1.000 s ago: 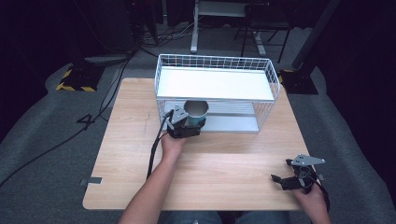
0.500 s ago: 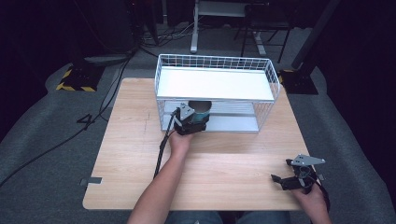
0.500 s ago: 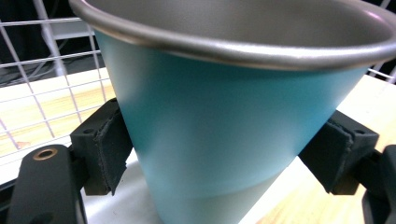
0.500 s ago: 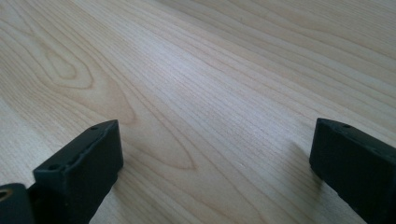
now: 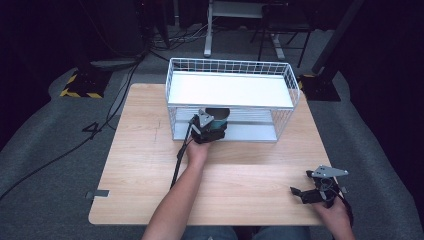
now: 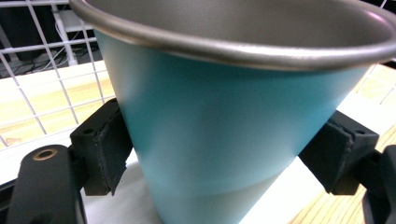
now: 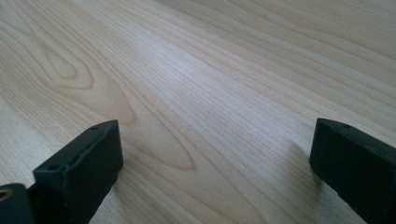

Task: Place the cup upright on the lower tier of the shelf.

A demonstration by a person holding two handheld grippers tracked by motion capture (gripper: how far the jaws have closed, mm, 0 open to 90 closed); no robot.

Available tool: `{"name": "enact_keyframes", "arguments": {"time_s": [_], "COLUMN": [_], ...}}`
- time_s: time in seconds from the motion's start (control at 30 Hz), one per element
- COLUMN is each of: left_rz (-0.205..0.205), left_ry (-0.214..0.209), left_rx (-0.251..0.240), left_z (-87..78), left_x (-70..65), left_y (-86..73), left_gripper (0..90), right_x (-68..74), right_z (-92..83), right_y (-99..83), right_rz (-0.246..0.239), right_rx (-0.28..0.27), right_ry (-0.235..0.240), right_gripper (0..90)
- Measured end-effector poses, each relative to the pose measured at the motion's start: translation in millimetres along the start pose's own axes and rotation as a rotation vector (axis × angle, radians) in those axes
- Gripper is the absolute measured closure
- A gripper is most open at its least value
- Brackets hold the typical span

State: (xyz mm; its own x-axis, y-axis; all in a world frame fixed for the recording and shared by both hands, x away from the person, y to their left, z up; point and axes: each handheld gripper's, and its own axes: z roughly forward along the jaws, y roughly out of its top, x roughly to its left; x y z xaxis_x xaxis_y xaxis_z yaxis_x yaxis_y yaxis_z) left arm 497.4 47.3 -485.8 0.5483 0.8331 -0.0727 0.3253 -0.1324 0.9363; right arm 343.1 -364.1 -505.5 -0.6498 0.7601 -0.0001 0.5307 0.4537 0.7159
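A teal cup (image 6: 224, 135) with a grey metal rim stands upright between the jaws of my left gripper (image 5: 207, 129), which is shut on its sides. In the high view the teal cup (image 5: 217, 120) sits at the front opening of the white wire rack (image 5: 230, 66), on the rack's lower shelf under the white top shelf. The left gripper view has the rack's wire wall behind the cup. My right gripper (image 5: 311, 192) rests low at the table's front right, open, with bare wood between its jaws (image 7: 215, 154).
The wooden table (image 5: 135, 150) has free surface left of the rack and across the front. The rack's white top shelf (image 5: 230, 90) overhangs the cup. A cable (image 5: 179, 160) trails from the left gripper along the forearm. Dark floor and stands surround the table.
My left gripper has carried the cup forward and to the right, from in front of the rack into its lower shelf opening. The right gripper has stayed put.
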Motion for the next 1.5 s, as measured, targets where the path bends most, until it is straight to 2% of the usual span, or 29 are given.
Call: {"name": "enact_keyframes", "arguments": {"time_s": [0.17,0.2,0.23,0.3,0.43,0.7,0.8,0.87,0.9,0.97,1.2,1.43,1.5], "left_rz": [-0.016,-0.031,-0.023,-0.033,-0.065,-0.046,-0.079,-0.076,-0.076,-0.07,-0.083,-0.075,-0.05], "left_ry": [-0.011,-0.022,-0.014,-0.018,-0.028,-0.012,-0.014,-0.018,0.004,-0.01,-0.022,-0.026,-0.022], "left_rx": [-0.001,0.003,0.003,0.002,0.011,-0.001,-0.014,-0.017,-0.015,-0.021,-0.031,-0.033,-0.028], "left_z": [0.5,0.8,0.7,0.7,1.0,0.0,-0.1,-1.2,-3.1,-4.0,-11.1,-23.1,-27.7], "left_x": [1.8,1.6,2.5,3.3,5.2,2.6,1.6,2.6,2.7,3.7,5.2,8.4,7.4], "left_y": [-0.2,-0.3,0.0,-0.1,-1.4,1.4,2.0,3.0,3.6,4.6,6.4,8.9,10.2], "left_gripper": [18.3,18.2,18.0,17.6,15.2,14.1,10.4,6.1,3.1,0.2,0.0,0.0,0.0], "right_x": [0.0,0.0,0.0,0.0,0.0,0.0,0.0,0.0,0.0,0.0,0.0,0.0,0.0], "right_z": [0.0,0.0,0.0,0.0,0.0,0.0,0.0,0.0,0.0,0.0,0.0,0.0,0.0], "right_y": [0.0,0.0,0.0,0.0,0.0,0.0,0.0,0.0,0.0,0.0,0.0,0.0,0.0], "right_rz": [0.0,0.0,0.0,0.0,0.0,0.0,0.0,0.0,0.0,0.0,0.0,0.0,0.0], "right_rx": [0.0,0.0,0.0,0.0,0.0,0.0,0.0,0.0,0.0,0.0,0.0,0.0,0.0], "right_ry": [0.0,0.0,0.0,0.0,0.0,0.0,0.0,0.0,0.0,0.0,0.0,0.0,0.0], "right_gripper": [3.0,3.1,3.1,3.0,3.0,3.1,3.0,3.1,3.0,3.0,3.1,3.0,3.0]}}
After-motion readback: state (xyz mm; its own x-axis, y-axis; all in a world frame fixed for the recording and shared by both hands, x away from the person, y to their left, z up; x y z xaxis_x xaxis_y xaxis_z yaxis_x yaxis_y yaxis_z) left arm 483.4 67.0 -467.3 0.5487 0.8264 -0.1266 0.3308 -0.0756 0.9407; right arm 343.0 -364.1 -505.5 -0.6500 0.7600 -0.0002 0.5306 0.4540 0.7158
